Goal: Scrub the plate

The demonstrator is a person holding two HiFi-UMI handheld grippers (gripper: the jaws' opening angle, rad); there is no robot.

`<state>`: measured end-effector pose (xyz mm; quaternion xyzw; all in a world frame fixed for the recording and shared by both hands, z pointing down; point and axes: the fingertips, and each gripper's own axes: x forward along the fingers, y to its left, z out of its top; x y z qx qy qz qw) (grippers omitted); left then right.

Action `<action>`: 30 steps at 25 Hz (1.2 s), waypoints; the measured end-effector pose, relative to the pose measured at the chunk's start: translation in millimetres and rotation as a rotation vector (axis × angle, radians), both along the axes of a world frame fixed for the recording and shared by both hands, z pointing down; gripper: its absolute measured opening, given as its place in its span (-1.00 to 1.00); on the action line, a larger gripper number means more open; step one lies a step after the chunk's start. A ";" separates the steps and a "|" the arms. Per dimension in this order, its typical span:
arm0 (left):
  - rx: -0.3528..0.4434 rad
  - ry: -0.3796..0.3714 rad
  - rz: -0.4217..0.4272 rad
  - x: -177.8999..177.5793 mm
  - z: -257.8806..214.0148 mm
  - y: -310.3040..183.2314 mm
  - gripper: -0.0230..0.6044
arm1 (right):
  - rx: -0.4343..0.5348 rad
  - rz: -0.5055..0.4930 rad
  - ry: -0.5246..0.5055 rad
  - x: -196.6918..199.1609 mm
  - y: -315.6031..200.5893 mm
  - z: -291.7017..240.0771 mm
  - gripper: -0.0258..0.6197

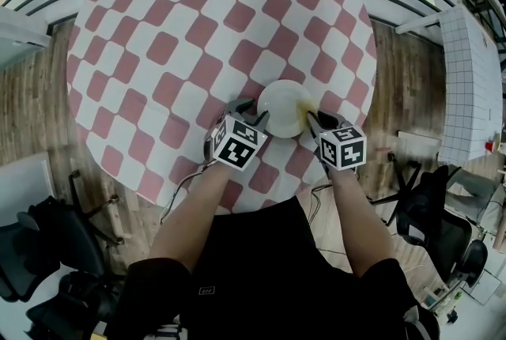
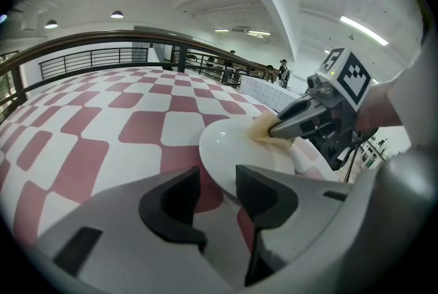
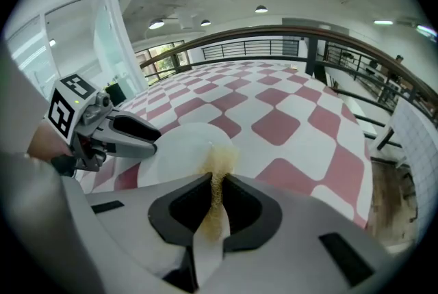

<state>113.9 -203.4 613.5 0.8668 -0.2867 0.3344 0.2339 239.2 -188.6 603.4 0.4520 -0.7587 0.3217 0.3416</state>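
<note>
A white plate [image 1: 283, 106] lies on the red-and-white checked table [image 1: 182, 38], close to its near edge. My left gripper [image 1: 254, 111] is shut on the plate's left rim; in the left gripper view the rim [image 2: 220, 175] runs between the jaws of the left gripper [image 2: 217, 193]. From the right, my right gripper [image 1: 310, 113] is shut on a thin yellowish scrubber [image 1: 304, 104] whose tip rests on the plate. In the right gripper view the scrubber [image 3: 219, 164] sticks out of the right gripper [image 3: 217, 195] onto the plate [image 3: 174, 149]. The left gripper [image 3: 130, 132] shows there too.
Black office chairs stand on the wooden floor at the lower left [image 1: 47, 251] and lower right [image 1: 443, 232]. A white gridded board [image 1: 474, 77] stands to the right of the table. A dark railing [image 2: 102, 39] runs behind the table.
</note>
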 end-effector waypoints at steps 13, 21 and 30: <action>-0.001 -0.009 -0.002 -0.5 0.8 -0.2 -0.40 | 0.107 -0.048 -0.059 -40.8 -44.3 -41.9 -0.76; -0.001 -0.011 0.000 0.8 0.8 0.0 -0.40 | -0.012 -0.232 0.022 -95.3 -22.6 1.6 -0.76; 0.007 -0.003 -0.001 -0.2 0.3 -0.6 -0.40 | 0.036 -0.212 0.112 -75.0 -44.1 6.2 -0.76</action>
